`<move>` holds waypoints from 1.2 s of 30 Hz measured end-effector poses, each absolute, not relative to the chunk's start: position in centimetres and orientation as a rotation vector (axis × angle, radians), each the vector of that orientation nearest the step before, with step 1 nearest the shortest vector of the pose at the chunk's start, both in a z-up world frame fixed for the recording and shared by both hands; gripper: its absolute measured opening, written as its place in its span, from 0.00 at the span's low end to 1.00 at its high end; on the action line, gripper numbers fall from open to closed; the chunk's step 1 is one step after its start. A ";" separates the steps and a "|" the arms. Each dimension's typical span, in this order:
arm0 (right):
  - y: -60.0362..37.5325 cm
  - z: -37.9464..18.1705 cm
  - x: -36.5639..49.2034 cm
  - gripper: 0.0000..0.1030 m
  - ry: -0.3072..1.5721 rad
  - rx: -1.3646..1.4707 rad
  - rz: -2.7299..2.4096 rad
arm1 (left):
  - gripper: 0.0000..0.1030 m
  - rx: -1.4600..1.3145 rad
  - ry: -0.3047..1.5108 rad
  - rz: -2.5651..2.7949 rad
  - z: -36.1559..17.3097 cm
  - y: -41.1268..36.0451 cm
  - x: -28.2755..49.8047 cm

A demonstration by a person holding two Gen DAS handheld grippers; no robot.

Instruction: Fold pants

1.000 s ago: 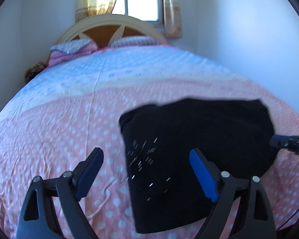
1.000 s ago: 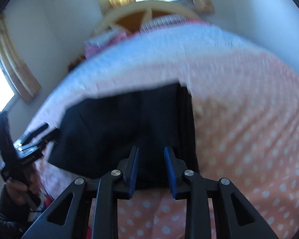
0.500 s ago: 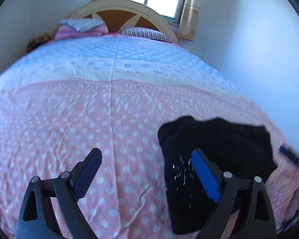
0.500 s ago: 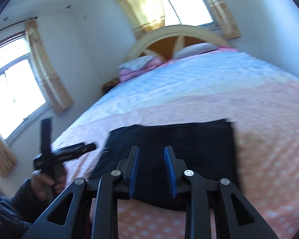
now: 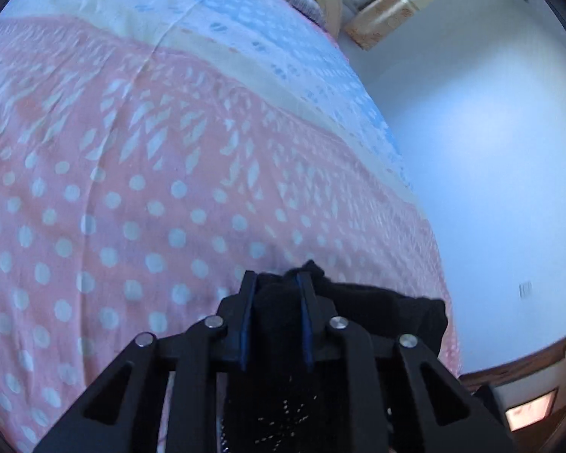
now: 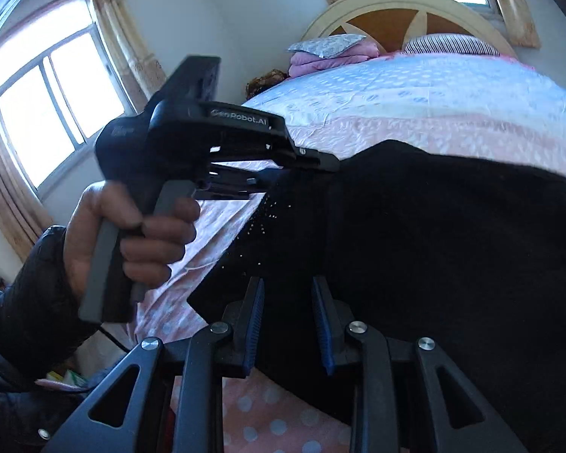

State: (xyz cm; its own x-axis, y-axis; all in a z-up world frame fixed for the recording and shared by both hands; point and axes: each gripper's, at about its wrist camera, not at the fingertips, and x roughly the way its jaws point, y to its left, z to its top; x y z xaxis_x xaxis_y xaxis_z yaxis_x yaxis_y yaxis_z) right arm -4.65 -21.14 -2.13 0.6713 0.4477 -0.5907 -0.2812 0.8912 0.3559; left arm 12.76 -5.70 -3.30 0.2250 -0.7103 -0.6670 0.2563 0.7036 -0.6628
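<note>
Pants (image 6: 434, 234) are the thing you work on, black ones, and they lie on the pink dotted bedspread (image 5: 132, 188) at the near end of the bed, already folded into a thick dark block, it seems. Your left gripper (image 5: 277, 315) has a bunched corner of the cloth between its blue pads (image 5: 245, 324); the jaws are closing on it and stand narrow, with the fabric pinched between them. In the right wrist view you can see this same gripper from the side, your left hand (image 6: 132, 234) squeezing the trigger at the far left corner of the pants. Your right gripper (image 6: 287, 321) also stands narrow. Its pads (image 6: 254, 317) are at the near edge of the dark cloth, and black fabric fills the gap between them, so I judge it holds that edge, though the dark cloth makes this hard to see for sure. I think you are at the step of gripping two corners for one more fold, or to lift the bundle. The next move asks that both grips are firm before you raise, and that you lift both hands together, so the layers do not slide apart. About containers: I see no box, basket or drawer in these views, so nothing can be said of contents.
</note>
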 end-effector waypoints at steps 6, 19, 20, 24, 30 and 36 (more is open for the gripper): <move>-21.2 -1.8 -4.4 0.27 0.724 0.255 0.432 | 0.09 -0.368 1.013 -0.637 -0.4 -6.6 15.2; -21.7 -2.7 -4.7 0.27 0.703 0.259 0.439 | 0.25 -0.069 0.962 -0.537 0.4 -5.2 7.8; -21.7 -2.7 -4.7 0.27 0.703 0.259 0.438 | 0.25 -0.090 0.986 -0.554 -0.2 -5.4 7.8; -21.5 -2.8 -4.9 0.27 0.704 0.254 0.432 | 0.27 -0.211 1.087 -0.602 -1.6 -6.1 9.3; -21.4 -2.7 -5.0 0.27 0.704 0.252 0.425 | 0.19 -0.369 1.137 -0.618 -2.4 -5.9 11.8; -21.2 -2.6 -5.5 0.27 0.694 0.232 0.424 | 0.19 -0.203 0.945 -0.384 0.0 -4.7 11.8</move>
